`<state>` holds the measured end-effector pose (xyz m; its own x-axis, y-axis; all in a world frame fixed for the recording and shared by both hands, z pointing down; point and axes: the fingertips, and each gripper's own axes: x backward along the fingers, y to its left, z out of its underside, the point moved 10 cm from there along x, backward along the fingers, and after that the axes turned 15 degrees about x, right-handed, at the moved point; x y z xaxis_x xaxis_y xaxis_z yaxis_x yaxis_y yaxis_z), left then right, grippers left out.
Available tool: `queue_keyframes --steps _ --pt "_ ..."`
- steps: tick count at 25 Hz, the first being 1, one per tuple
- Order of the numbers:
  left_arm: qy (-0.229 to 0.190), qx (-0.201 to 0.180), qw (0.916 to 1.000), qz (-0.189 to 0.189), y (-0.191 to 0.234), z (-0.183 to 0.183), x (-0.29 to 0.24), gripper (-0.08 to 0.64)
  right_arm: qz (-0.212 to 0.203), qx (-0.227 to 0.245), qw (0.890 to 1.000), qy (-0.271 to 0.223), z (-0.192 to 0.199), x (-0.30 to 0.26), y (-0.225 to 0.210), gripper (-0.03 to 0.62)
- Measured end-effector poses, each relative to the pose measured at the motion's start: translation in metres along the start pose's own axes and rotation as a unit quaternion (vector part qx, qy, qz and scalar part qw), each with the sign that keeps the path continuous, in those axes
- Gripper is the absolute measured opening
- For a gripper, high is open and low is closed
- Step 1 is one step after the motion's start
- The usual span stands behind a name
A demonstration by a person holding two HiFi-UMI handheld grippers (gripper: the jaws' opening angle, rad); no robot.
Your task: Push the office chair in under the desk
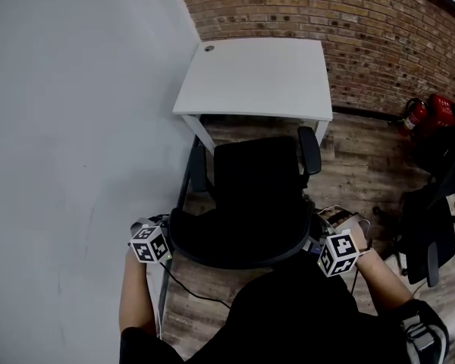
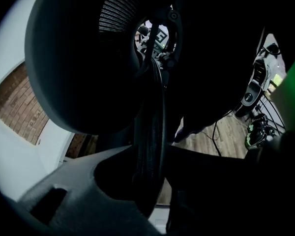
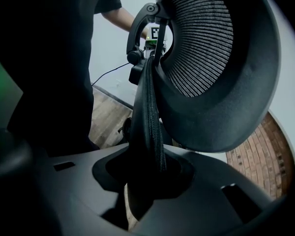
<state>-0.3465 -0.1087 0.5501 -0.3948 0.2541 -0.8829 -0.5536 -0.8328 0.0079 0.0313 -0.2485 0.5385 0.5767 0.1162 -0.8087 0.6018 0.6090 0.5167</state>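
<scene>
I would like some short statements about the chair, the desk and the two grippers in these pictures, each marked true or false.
1. The chair is fully under the desk. False: its seat stands in front of the desk.
2. The left gripper and the right gripper each clamp the rim of the backrest. True.
3. The desk stands against the brick wall. True.
4. The red extinguisher is left of the desk. False: it is to the right of the desk, by the brick wall.
</scene>
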Motion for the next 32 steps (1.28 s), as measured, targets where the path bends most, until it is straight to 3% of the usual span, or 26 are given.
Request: queue_keyframes --steps 16,32 --pt "0.04 -0.021 0.999 0.0 0.071 0.017 0.008 0.155 -0.007 -0.033 0.999 0.018 -0.015 -0.029 -0.041 0.081" --pt "0.021 -0.078 0.9967 0.01 0.188 0.015 0.002 0.149 0.011 -0.069 0.997 0.043 0.008 -0.072 -0.109 0.084"
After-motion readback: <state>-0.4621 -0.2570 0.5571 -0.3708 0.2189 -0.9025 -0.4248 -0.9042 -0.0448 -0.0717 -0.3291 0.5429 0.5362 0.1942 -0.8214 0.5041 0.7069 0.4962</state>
